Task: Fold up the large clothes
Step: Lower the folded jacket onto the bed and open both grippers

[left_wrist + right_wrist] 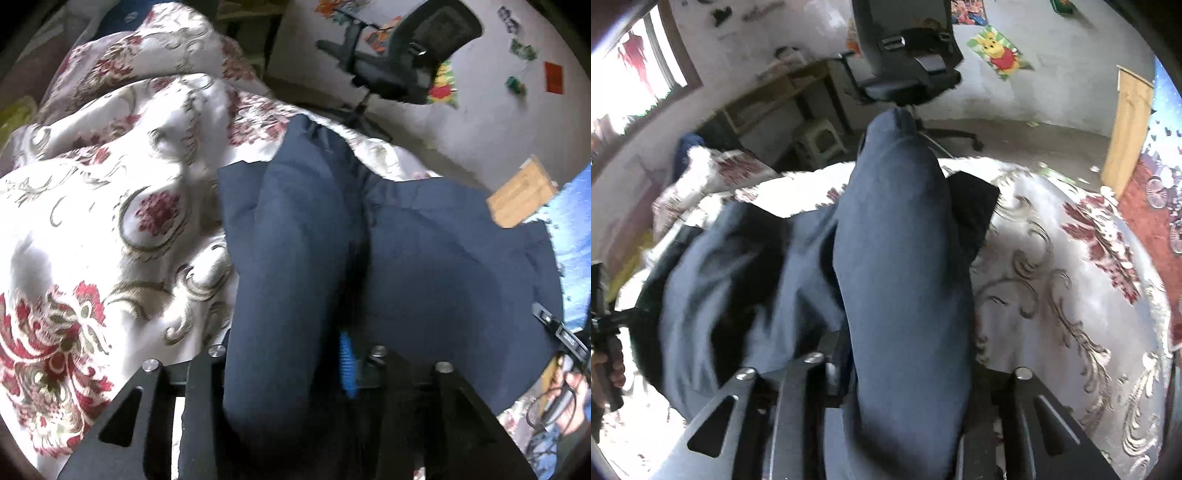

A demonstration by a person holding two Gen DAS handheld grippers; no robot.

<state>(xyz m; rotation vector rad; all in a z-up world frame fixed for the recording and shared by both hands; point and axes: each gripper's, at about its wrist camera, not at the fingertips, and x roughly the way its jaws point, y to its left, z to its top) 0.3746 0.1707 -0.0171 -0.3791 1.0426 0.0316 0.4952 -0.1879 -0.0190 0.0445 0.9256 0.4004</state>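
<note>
**Left wrist view: navy garment pinched at both ends over the floral bedspread**

Left wrist view shows the left gripper (295, 369) clamped on a thick fold of the navy garment (424, 266), cloth bulging up between its jaws beside a blue pad (347, 365). The garment lies spread on the floral bedspread (103, 206), near that bedspread's right edge. The right gripper (905, 384) is likewise closed on a bunched fold of the same garment (901, 266), which rises as a rounded hump above the bedspread (1071, 295). Beyond the bedspread's far edge stands a black office chair (908, 70). A wooden board (1130, 125) leans against the wall, right of the bedspread.
</note>
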